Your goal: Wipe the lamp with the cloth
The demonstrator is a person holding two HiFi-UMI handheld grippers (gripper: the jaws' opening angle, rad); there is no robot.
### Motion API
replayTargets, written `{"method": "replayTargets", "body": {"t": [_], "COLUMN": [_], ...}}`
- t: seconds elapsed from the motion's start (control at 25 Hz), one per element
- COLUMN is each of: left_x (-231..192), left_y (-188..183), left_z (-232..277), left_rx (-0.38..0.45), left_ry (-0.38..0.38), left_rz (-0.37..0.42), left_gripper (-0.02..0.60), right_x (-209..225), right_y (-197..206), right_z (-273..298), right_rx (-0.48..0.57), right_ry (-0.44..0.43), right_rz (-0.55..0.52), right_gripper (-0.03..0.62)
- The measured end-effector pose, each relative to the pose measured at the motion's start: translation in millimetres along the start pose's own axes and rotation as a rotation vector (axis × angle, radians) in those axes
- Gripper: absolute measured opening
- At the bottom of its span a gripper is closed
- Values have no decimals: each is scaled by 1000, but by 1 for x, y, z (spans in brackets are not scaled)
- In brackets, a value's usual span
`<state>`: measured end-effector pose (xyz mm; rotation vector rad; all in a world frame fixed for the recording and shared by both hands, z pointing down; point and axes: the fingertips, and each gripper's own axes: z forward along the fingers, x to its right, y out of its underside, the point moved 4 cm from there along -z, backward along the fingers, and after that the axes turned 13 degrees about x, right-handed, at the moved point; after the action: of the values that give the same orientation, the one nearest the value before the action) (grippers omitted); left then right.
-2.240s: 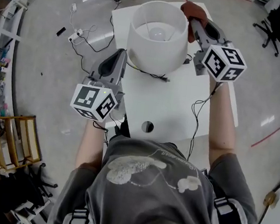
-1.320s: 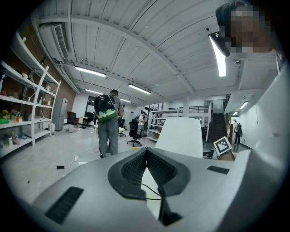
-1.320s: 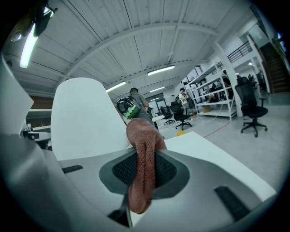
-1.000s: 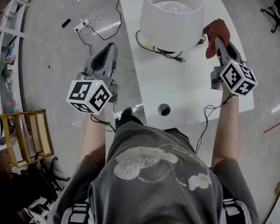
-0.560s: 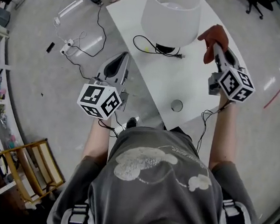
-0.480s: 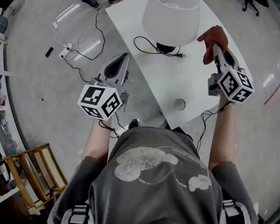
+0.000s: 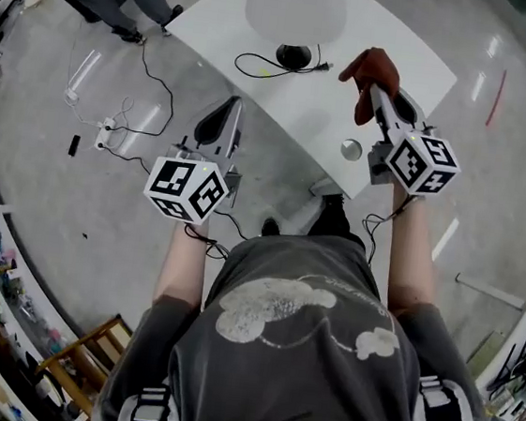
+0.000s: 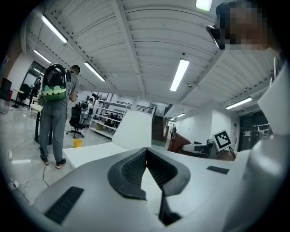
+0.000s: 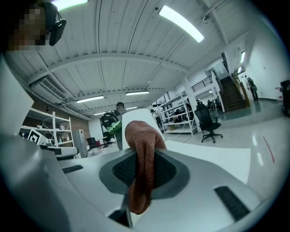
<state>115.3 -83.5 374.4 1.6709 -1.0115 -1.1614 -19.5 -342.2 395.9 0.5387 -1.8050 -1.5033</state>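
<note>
Table (image 7: 401, 32) beneath cloth (image 7: 367, 71), open floor (image 7: 95, 195) leftward

grey printed tee (image 7: 294, 350) | L tongs (image 7: 229, 107), R tongs (image 7: 374, 93) grey | b/w cubes (image 7: 185, 189)

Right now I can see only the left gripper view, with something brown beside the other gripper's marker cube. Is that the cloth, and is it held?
Observer: Yes. The right gripper view shows the cloth pinched between the jaws of the right gripper, which are shut on it.
Operator: Does the cloth touch the lamp?
Observer: No. In the head view the lamp stands at the far part of the table, and bare tabletop lies between it and the cloth.
Operator: And where is my left gripper?
Observer: Seen from above, the left gripper is beside the table's near edge, over the floor, not over the tabletop.
</note>
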Motion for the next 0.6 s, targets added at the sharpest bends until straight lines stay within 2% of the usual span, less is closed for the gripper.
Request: {"method": "replayTargets", "body": {"t": [0.24, 0.6], "left_x": [27, 64], "left_y": [3, 4], "left_z": [-28, -43], "left_rx": [-23, -39], "left_ry": [62, 66], "left_rz": [-28, -13], "left_gripper": [8, 8], "right_x": [-29, -30], "right_y": [28, 30], "right_z": [-53, -100], "right_rx": [-73, -93], "right_ry": [36, 17], "right_rz": [5, 24], "right_gripper": [57, 57]}}
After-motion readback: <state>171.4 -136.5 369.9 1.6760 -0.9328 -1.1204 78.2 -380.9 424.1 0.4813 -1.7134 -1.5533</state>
